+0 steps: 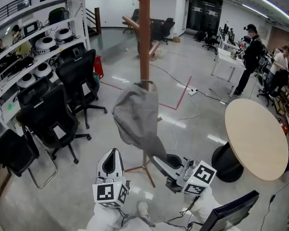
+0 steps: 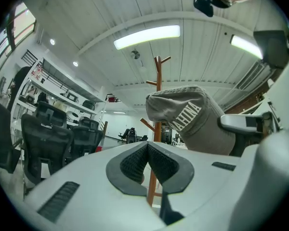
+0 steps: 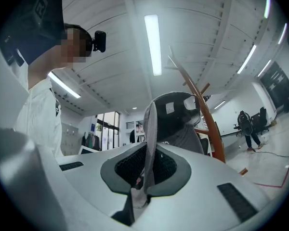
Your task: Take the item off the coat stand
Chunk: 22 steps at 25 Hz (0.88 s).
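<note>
A grey garment (image 1: 137, 114) with white lettering hangs beside the brown wooden coat stand (image 1: 144, 32), its top against the pole. Whether a peg still bears it is hidden. My right gripper (image 1: 156, 161) is below it, shut on its lower edge. In the right gripper view a strip of the grey cloth (image 3: 151, 124) runs up from between the closed jaws of the right gripper (image 3: 147, 172) toward the stand (image 3: 209, 121). My left gripper (image 1: 111, 159) is lower left of the garment, apart from it. In the left gripper view the left gripper (image 2: 148, 153) is shut and empty, with the garment (image 2: 192, 119) and stand (image 2: 158, 76) ahead.
Black office chairs (image 1: 79, 83) stand at the left before white shelves (image 1: 36, 37). A round beige table (image 1: 255, 136) is at the right. People (image 1: 250, 52) stand at desks far right. A cable (image 1: 183, 107) and red floor tape (image 1: 180, 97) lie beyond the stand.
</note>
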Motion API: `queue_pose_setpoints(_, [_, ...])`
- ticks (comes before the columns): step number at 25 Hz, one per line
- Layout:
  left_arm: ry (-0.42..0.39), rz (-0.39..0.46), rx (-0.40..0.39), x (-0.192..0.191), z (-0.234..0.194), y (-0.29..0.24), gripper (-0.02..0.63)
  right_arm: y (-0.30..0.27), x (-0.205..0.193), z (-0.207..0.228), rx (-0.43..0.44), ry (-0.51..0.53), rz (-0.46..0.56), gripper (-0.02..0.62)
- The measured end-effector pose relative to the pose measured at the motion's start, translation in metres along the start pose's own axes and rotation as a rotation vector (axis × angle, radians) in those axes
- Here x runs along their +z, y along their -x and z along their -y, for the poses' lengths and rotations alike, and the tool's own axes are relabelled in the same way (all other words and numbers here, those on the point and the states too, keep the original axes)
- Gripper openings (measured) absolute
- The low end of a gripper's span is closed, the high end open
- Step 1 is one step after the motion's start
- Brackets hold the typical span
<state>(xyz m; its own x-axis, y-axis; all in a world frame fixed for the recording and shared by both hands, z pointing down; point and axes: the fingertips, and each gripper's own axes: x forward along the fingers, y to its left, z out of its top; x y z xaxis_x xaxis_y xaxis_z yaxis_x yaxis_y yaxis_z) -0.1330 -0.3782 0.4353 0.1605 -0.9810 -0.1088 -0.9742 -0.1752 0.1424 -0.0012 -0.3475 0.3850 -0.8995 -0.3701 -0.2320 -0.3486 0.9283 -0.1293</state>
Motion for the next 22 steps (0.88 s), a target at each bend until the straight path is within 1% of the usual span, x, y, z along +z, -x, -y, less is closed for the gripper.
queue_pose_setpoints(5, [-0.003,-0.031,-0.009,0.000,0.025,0.061,-0.002,0.035,-0.007,-0.043,-0.025,-0.049,0.003,0.023])
queue_pose_setpoints(9, [-0.010,-0.049,-0.002,0.006,0.040,0.096,-0.002,0.058,-0.008,-0.071,-0.044,-0.077,-0.005,0.023])
queue_pose_setpoints(14, [-0.006,-0.044,-0.035,0.021,0.060,0.120,-0.002,0.072,0.003,-0.089,-0.089,-0.072,-0.008,0.023])
queue_pose_setpoints(18, [-0.014,-0.029,-0.058,0.028,0.060,0.131,-0.002,0.067,0.006,-0.101,-0.105,-0.056,0.007,0.023])
queue_pose_setpoints(22, [-0.026,-0.032,-0.085,0.028,0.055,0.139,-0.002,0.057,0.005,-0.110,-0.113,-0.045,0.021,0.023])
